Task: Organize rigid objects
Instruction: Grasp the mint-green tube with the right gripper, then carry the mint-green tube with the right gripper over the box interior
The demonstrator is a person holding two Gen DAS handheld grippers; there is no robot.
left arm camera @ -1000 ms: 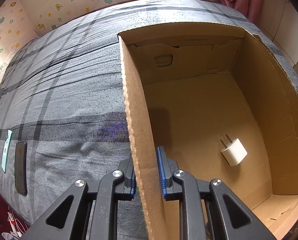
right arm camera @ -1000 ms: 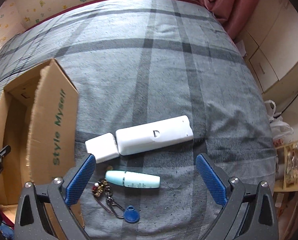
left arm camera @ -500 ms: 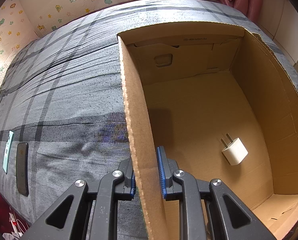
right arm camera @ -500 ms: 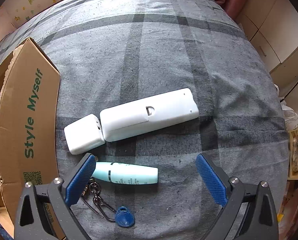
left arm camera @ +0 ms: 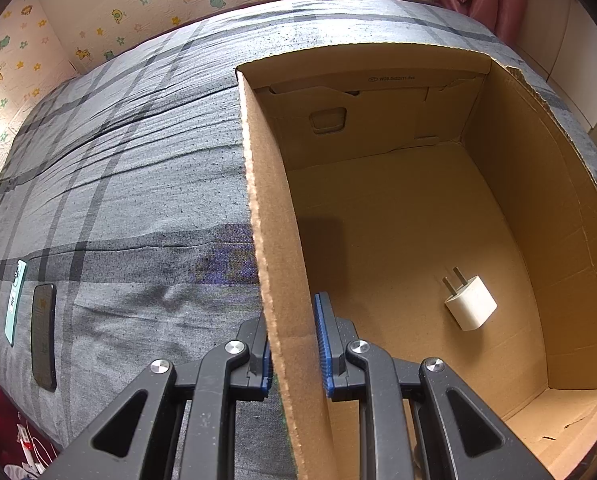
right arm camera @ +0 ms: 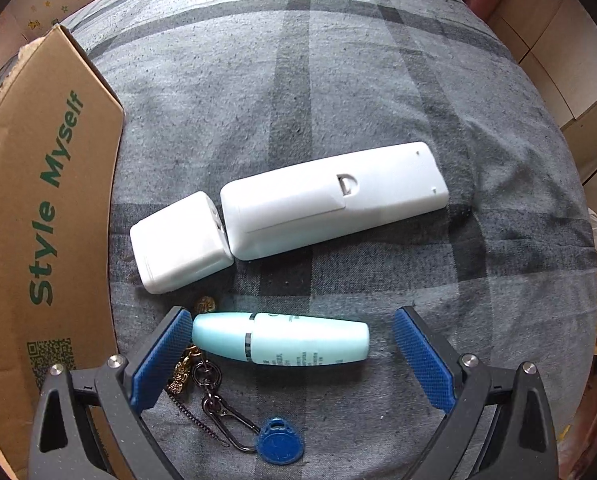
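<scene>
A grey plaid bedspread [right arm camera: 338, 92] covers the bed, and on it sits an open cardboard box [left arm camera: 510, 184], the landmark here. The left gripper [left arm camera: 294, 344] is clamped on the box's left wall, one pad inside and one outside. Inside the box, near its right wall, lies a white plug adapter [left arm camera: 470, 302]. Just outside the box's printed right wall, the right gripper [right arm camera: 292, 354] stands wide open around a pale blue tube [right arm camera: 282, 342], gripping nothing. Beyond the tube lie a white charger block [right arm camera: 180, 242] and a white remote [right arm camera: 330, 200], touching end to end. A keychain [right arm camera: 234, 412] lies nearest the camera.
</scene>
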